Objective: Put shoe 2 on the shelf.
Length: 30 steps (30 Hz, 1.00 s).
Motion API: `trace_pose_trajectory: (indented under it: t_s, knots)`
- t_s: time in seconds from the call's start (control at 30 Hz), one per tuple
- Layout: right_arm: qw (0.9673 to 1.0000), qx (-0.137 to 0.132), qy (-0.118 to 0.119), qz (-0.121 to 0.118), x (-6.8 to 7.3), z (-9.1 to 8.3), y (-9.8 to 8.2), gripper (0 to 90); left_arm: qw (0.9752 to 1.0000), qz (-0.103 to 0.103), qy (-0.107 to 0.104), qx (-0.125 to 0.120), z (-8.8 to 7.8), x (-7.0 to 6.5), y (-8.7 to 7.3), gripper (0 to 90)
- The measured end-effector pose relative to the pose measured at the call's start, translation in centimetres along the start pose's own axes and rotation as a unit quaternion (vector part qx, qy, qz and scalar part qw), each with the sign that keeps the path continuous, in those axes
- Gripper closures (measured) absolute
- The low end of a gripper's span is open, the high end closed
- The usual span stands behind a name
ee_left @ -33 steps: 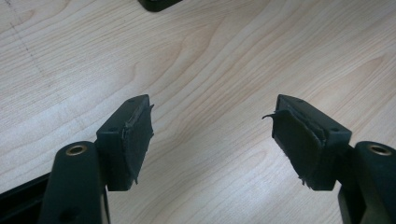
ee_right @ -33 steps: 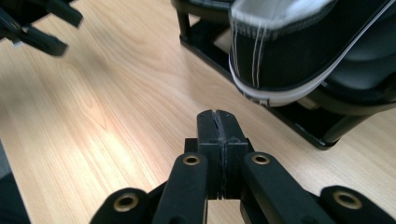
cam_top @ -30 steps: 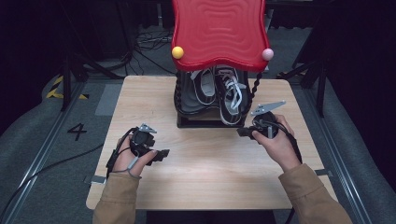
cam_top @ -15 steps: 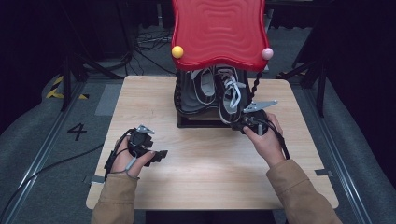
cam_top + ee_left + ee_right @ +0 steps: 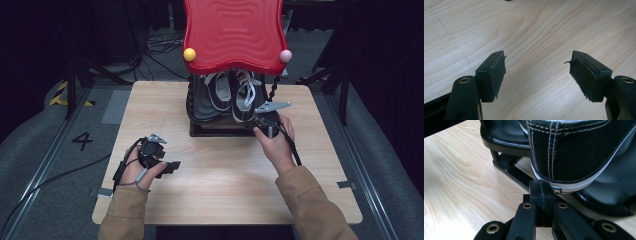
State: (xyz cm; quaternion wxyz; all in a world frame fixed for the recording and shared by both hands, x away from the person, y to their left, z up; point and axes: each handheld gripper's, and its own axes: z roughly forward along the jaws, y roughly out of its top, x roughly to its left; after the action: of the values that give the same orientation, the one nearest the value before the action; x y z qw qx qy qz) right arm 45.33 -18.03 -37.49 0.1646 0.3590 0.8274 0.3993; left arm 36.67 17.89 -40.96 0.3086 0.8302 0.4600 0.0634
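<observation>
1. While the right gripper (image 5: 542, 192) sits with its jaws pressed flat together and nothing between them, its tip is right up at the heel of the black sneaker (image 5: 574, 150), at the white sole edge in the centre of the right gripper view. Can't tell if it's actually touching.
2. That sneaker stands on the lower shelf of a black rack (image 5: 210, 107), in the upper middle of the high view, next to its twin (image 5: 218, 90), both under a wavy red top (image 5: 232, 32).
3. Rack is at the far edge of the wooden table (image 5: 225, 185).
4. Left gripper (image 5: 172, 166) is in the lower left of the high view, well apart from the rack, jaws spread wide over bare wood and holding nothing.
</observation>
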Motion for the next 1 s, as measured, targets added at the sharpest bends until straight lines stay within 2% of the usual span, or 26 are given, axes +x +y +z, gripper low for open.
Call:
trace_pose_trajectory:
  t_s: [0.2,0.23,0.3,0.33,0.37,0.47,0.5,0.53,0.6,0.67,0.73,0.77,0.9,1.0]
  knots:
    - [0.9997,0.02,-0.006,-0.016,-0.4,0.5,1.3,90.0,1.0,0.001,-0.002,0.002,0.0,0.0,-0.2,29.2]
    - [0.9995,0.013,-0.023,-0.017,-0.6,0.5,1.4,90.0,1.0,0.001,0.0,0.003,0.0,0.0,-0.2,29.2]
    - [0.9985,0.002,-0.054,0.001,-1.8,0.5,1.5,90.0,1.0,0.001,-0.001,0.003,-0.1,0.0,-0.4,29.1]
    - [0.999,0.005,-0.041,0.016,-2.5,0.6,1.6,90.0,1.0,0.0,0.0,0.003,-0.2,0.0,-0.5,29.0]
    - [0.9994,0.014,-0.026,0.019,-2.9,0.9,1.7,90.0,1.0,0.001,0.0,0.002,-0.3,0.0,-0.6,28.5]
    - [0.9995,0.03,-0.006,-0.013,-2.6,1.6,2.3,90.0,1.0,-0.006,0.005,0.002,-0.4,0.4,-0.9,28.5]
    - [0.9991,0.034,-0.008,-0.024,-2.1,1.8,2.8,90.0,1.0,-0.006,0.005,0.002,-0.4,0.4,-0.9,28.5]
    - [0.9991,0.034,-0.008,-0.024,-2.1,1.8,2.8,90.0,0.9999,-0.01,0.006,0.003,-0.4,0.4,-0.9,28.5]
    - [0.9976,0.049,-0.025,-0.042,-1.6,2.2,3.3,90.0,0.9999,-0.007,0.007,0.004,-0.4,0.5,-1.0,28.5]
    - [0.9978,0.053,-0.014,-0.036,-1.8,2.2,3.3,90.0,0.9999,-0.007,0.005,0.005,-0.4,0.3,-1.0,28.5]
    - [0.9981,0.045,-0.007,-0.042,-1.9,1.9,3.0,90.0,1.0,-0.004,0.003,0.003,-0.4,0.2,-0.9,28.5]
    - [0.998,0.04,-0.009,-0.047,-1.8,1.7,2.7,90.0,1.0,-0.003,0.003,0.002,-0.4,0.1,-0.8,28.5]
    - [0.9976,0.05,-0.022,-0.042,-2.2,1.0,1.5,90.0,1.0,-0.001,0.005,0.004,-0.3,0.1,-0.6,28.4]
    - [0.9987,0.037,-0.014,-0.034,-2.8,1.0,1.2,90.0,1.0,0.0,0.002,0.007,-0.1,0.0,-0.5,28.4]
